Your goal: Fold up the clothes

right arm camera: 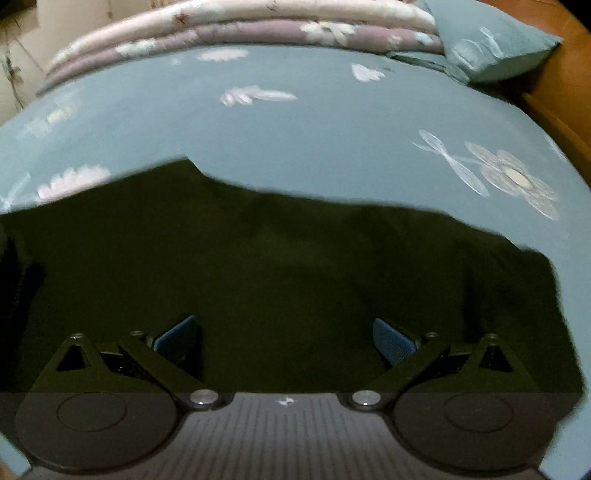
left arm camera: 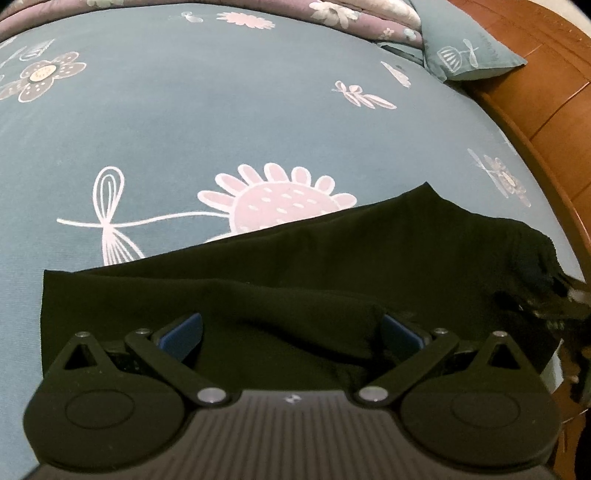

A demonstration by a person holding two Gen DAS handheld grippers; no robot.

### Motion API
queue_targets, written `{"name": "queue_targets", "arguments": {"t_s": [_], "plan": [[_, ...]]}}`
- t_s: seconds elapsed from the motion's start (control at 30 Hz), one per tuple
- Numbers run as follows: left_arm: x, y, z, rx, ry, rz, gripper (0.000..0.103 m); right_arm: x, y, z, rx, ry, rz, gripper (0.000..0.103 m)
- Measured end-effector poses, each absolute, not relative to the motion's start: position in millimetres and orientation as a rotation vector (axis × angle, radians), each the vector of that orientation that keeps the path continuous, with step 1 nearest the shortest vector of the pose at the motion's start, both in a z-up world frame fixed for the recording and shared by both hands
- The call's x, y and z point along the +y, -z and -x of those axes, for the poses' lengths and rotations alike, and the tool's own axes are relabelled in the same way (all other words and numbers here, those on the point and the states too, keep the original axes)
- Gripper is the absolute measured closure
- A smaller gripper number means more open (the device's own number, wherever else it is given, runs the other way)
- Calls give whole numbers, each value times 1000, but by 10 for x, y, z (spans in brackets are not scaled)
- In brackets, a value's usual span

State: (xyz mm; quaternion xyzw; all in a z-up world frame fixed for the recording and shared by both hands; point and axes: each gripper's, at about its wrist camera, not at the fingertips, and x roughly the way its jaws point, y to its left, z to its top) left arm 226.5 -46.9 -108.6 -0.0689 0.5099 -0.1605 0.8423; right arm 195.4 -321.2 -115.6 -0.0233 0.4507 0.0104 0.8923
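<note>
The left gripper [left arm camera: 291, 334] and right gripper [right arm camera: 286, 338] both hang with fingers spread apart, holding nothing, over a dark garment [left arm camera: 332, 258] lying on the bed [left arm camera: 221, 122]. It looks partly doubled over; how much folding remains is unclear.

The garment [left arm camera: 332, 258] lies spread on the bed sheet [left arm camera: 221, 129], filling the near half in both wrist views. Beyond it at twelve o'clock lies a folded quilt [right arm camera: 240, 26]; a pillow [left arm camera: 465, 48] sits at one o'clock, beside the quilt.
</note>
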Motion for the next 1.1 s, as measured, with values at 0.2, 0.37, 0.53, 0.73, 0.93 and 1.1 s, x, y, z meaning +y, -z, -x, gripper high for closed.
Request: {"name": "queue_targets", "arguments": {"t_s": [0.2, 0.37, 0.53, 0.73, 0.93, 1.1], "plan": [[-516, 1078, -2253, 1075, 328, 115, 1, -3139, 983, -1662, 938, -21, 67, 0], [-564, 1081, -2231, 1071, 318, 87, 1, -2645, 1037, -1688, 918, -133, 109, 0], [-551, 1066, -2207, 1060, 323, 82, 1, -2580, 1237, -1547, 938, -137, 81, 0], [-518, 1041, -2209, 1056, 319, 95, 1, -2658, 1173, -1217, 985, -58, 73, 0], [-544, 1014, -2173, 1042, 321, 83, 1, -2319, 1013, -1298, 886, -113, 3, 0], [-544, 1010, -2169, 1040, 318, 76, 1, -2006, 1216, -1376, 921, -149, 90, 0]]}}
